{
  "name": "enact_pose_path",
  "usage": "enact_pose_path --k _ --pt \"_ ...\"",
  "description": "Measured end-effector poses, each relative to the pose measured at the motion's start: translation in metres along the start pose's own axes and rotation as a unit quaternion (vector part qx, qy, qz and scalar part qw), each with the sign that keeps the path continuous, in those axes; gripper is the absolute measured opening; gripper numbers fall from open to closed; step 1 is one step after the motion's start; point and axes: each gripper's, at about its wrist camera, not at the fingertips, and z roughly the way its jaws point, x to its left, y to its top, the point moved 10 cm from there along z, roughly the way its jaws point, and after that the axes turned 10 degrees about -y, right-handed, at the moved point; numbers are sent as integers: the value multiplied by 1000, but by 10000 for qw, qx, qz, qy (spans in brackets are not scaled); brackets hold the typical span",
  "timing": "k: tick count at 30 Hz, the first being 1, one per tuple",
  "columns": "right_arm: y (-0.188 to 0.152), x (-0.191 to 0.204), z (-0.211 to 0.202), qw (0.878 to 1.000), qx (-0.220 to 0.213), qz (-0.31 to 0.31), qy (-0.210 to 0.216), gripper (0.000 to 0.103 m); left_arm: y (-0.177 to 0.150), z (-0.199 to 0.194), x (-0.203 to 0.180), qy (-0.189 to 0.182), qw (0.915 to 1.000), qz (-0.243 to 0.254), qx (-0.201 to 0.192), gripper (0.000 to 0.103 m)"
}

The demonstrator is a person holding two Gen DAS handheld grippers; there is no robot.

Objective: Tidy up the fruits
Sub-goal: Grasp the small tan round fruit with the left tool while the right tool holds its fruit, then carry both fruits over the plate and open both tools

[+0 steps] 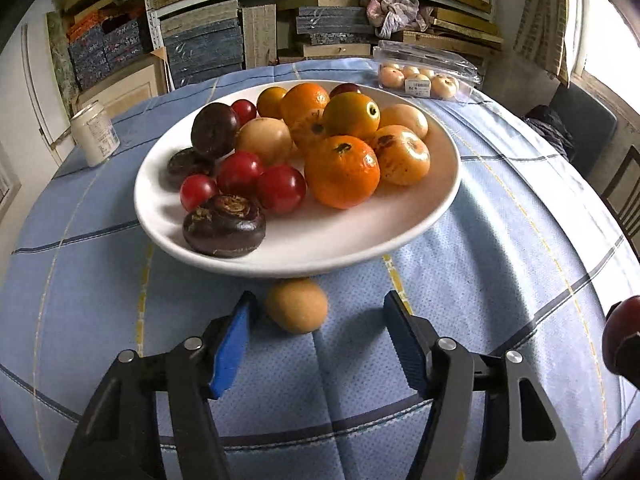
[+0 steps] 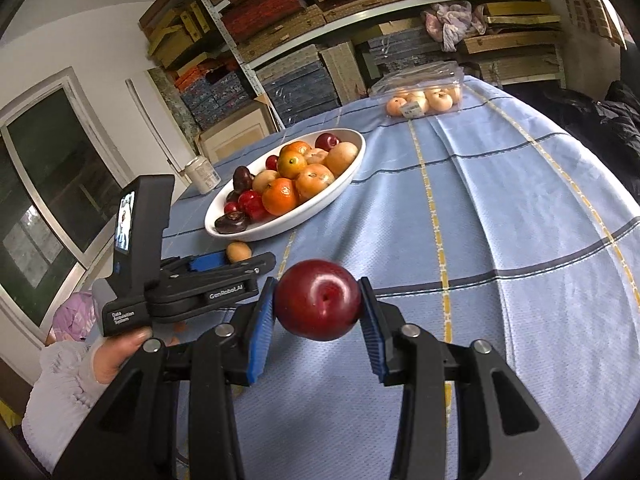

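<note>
The left gripper (image 1: 318, 312) points down at the blue checked tablecloth (image 1: 500, 240), its jaws spread with a small tan fruit (image 1: 297, 306) lying on the cloth between the fingertips. The fruit sits nearer the blue-padded finger at nine o'clock and does not touch either pad; a clear gap shows on the three o'clock side. No pad presses on it.

Just beyond the tan fruit, at twelve o'clock from the claw, stands the white plate (image 1: 360, 240), its near rim almost over the fruit. On the plate lie oranges (image 1: 342, 172) towards three o'clock, red cherry tomatoes (image 1: 280, 188) in the middle, and dark brown water chestnuts (image 1: 224, 226) at nine o'clock, the nearest one at the plate's front edge. Paler yellow-orange fruits are heaped behind them.

A white can (image 1: 95, 133) stands on the cloth at ten o'clock from the plate, well apart from it. A clear plastic box of pale round fruits (image 1: 426, 76) rests at the table's far edge, at one o'clock.

The right gripper (image 2: 318, 306) is pinching a dark red plum (image 2: 318, 304), both blue pads pressed against its sides, the plum held above the cloth. From that view the left gripper (image 2: 224, 262) lies at ten o'clock, held in a person's hand (image 2: 120, 352), with the tan fruit (image 2: 239, 252) at its tip and the plate (image 2: 288, 226) just beyond.
</note>
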Motion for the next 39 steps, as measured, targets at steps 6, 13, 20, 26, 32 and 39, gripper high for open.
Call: enact_pose_path --k 6,13,20,26,32,39 --pt "0 0 1 10000 29 -5 15 40 2 -3 13 -20 9997 -221 -121 43" --pt "-1 -1 5 10000 82 2 -15 40 0 -9 19 10 9994 -283 -179 30" --pt "-2 -4 8 9999 126 44 -37 40 -14 -22 22 -108 9988 -416 -239 29" --pt "-5 -1 12 9998 190 -61 -68 40 -43 -56 30 -17 9981 -505 -349 29" --pt "-15 15 11 9991 201 -371 -44 39 -74 -109 26 173 9971 -383 -631 29" --pt "-22 43 -54 9977 -369 -556 141 39 -89 -183 20 333 9926 -172 -1157 29"
